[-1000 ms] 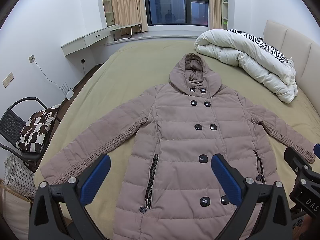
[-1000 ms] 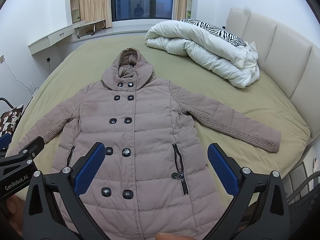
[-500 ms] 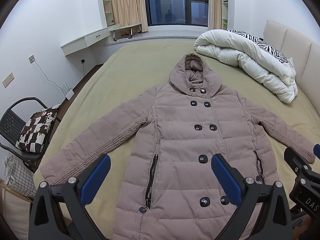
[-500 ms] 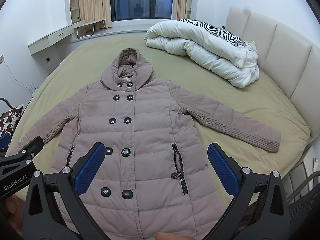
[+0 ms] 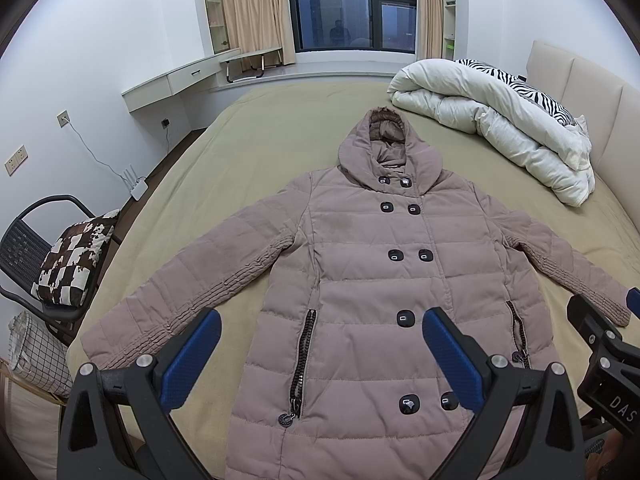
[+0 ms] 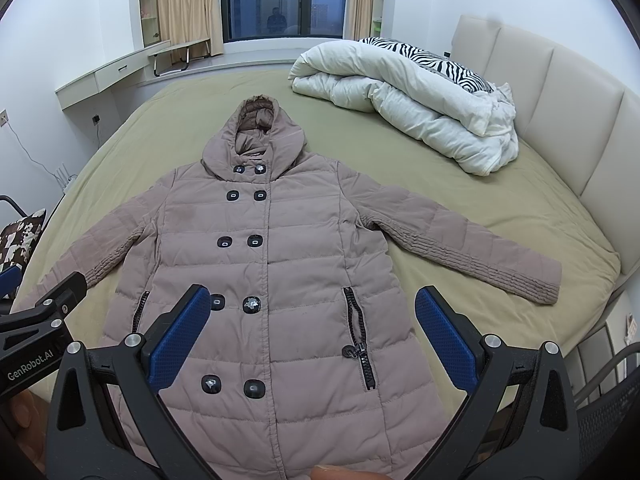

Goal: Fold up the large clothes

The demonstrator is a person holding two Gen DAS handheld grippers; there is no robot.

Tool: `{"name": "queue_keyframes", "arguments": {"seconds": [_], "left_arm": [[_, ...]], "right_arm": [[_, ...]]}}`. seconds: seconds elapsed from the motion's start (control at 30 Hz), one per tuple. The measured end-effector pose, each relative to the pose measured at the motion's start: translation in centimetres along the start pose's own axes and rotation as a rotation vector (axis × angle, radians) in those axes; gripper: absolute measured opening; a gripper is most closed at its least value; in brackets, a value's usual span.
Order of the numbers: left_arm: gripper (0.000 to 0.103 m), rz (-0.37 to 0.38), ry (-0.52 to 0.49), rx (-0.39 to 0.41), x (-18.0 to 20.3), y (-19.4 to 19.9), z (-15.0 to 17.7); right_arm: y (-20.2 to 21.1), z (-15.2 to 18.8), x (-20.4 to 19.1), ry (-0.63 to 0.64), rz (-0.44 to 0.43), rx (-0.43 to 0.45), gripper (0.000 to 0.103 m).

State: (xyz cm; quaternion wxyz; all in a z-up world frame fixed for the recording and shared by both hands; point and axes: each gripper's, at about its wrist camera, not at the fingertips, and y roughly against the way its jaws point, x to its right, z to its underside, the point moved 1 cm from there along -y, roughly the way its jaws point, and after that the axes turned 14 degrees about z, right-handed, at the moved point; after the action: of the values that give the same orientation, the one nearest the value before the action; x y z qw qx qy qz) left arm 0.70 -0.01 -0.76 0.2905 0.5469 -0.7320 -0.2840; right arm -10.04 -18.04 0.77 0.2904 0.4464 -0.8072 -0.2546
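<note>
A taupe hooded puffer coat [image 5: 360, 280] lies flat and face up on the olive bed [image 5: 256, 144], buttoned, hood toward the window, both sleeves spread outward. It also shows in the right wrist view [image 6: 276, 264]. My left gripper [image 5: 320, 344] is open and empty, held above the coat's lower left part near the hem. My right gripper [image 6: 312, 324] is open and empty, held above the coat's lower right part. Each gripper's body shows at the edge of the other's view.
A rolled white duvet [image 5: 500, 128] with a zebra-print pillow [image 6: 432, 60] lies at the far right by the padded headboard [image 6: 560, 112]. A black chair with a patterned cushion [image 5: 76, 256] stands left of the bed. A basket [image 5: 36, 352] sits below it.
</note>
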Motion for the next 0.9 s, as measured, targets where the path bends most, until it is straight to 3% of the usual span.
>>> {"name": "queue_keyframes", "arguments": {"seconds": [0.9], "left_arm": [[0.103, -0.002, 0.0, 0.003, 0.0, 0.0, 0.0]], "right_arm": [[-1.2, 0.6, 0.0, -0.001, 0.002, -0.016, 0.103]]}}
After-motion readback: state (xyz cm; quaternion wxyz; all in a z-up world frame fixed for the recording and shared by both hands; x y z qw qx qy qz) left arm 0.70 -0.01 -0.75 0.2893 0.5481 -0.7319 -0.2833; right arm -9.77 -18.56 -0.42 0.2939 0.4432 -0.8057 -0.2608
